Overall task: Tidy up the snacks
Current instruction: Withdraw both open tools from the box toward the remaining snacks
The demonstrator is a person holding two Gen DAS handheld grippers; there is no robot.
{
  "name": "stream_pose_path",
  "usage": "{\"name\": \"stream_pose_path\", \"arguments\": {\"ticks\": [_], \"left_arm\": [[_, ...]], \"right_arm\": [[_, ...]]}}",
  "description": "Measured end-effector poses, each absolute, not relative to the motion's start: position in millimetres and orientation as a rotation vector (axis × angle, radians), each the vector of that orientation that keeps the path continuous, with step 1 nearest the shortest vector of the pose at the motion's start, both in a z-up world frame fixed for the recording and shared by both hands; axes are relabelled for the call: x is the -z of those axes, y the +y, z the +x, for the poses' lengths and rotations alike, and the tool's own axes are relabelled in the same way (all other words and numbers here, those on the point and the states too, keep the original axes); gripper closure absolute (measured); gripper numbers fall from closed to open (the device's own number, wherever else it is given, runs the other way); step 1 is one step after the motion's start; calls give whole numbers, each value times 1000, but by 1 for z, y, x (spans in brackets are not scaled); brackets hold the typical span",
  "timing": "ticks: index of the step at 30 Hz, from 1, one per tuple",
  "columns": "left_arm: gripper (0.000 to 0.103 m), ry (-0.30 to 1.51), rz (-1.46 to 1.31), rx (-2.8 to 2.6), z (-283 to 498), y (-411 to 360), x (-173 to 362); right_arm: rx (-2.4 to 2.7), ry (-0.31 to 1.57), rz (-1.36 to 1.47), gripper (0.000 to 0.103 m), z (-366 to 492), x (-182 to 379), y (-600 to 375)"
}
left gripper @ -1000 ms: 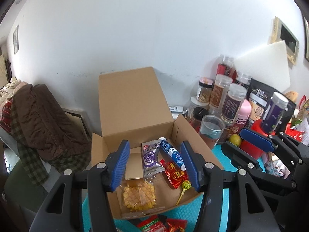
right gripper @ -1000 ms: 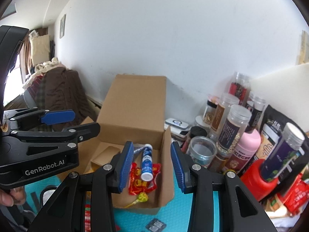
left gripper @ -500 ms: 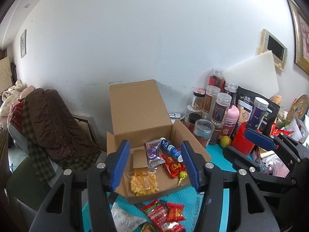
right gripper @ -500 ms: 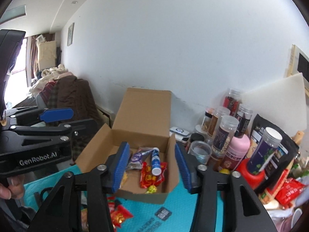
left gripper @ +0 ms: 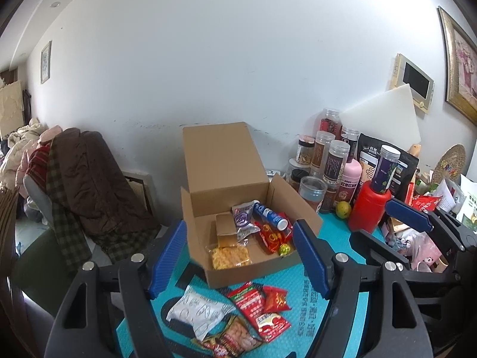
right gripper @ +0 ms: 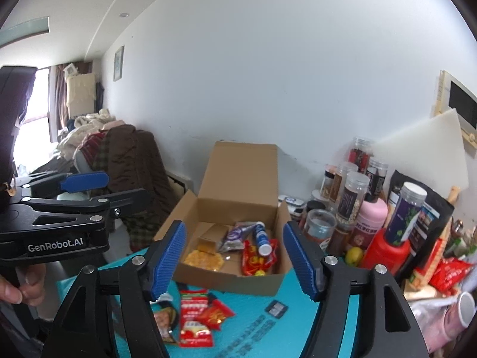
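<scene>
An open cardboard box [left gripper: 268, 271] [right gripper: 280, 274] stands on the teal mat, lid up. Inside lie a yellow cracker pack [left gripper: 230, 257] [right gripper: 203, 260], a purple sachet [left gripper: 243, 219], a blue-and-white tube [left gripper: 271, 216] [right gripper: 262, 238], red packets [left gripper: 269, 237] and a lollipop [left gripper: 283, 249]. In front of the box lie a white packet [left gripper: 196, 311] and red snack packets [left gripper: 258, 307] [right gripper: 195, 313]. My left gripper [left gripper: 240, 261] hovers before the box, jaws opening, nothing between them. My right gripper [right gripper: 234, 264] does the same, also empty.
Jars and bottles [left gripper: 334, 161] [right gripper: 351, 197], a pink bottle [right gripper: 369, 220], a red container [left gripper: 368, 208], a lime [left gripper: 342, 208] and bags crowd the right. Left of the table a chair carries a brown coat [left gripper: 95, 179]. A small dark card [right gripper: 276, 308] lies on the mat.
Both grippers pulled back from the box, which looks smaller now, and their jaws spread wider. Loose packets in front of the box came into view.
</scene>
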State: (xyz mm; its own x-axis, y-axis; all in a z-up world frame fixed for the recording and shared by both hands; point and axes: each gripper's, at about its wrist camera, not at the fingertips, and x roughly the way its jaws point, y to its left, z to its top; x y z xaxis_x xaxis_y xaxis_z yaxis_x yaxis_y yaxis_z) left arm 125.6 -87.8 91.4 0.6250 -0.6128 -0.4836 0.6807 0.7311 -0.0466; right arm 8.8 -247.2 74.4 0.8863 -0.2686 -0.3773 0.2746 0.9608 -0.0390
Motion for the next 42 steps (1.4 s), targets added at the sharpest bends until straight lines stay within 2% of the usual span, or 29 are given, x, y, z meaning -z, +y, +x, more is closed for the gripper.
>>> {"name": "stream_pose_path", "arguments": {"ticks": [18,42], "left_arm": [[30,648,134,747,109,-50,-30],[30,955,240,811,130,-79,85]], "right_arm": [[233,512,87,32,0,-15,-220],[125,766,175,32,10,95,-225]]}}
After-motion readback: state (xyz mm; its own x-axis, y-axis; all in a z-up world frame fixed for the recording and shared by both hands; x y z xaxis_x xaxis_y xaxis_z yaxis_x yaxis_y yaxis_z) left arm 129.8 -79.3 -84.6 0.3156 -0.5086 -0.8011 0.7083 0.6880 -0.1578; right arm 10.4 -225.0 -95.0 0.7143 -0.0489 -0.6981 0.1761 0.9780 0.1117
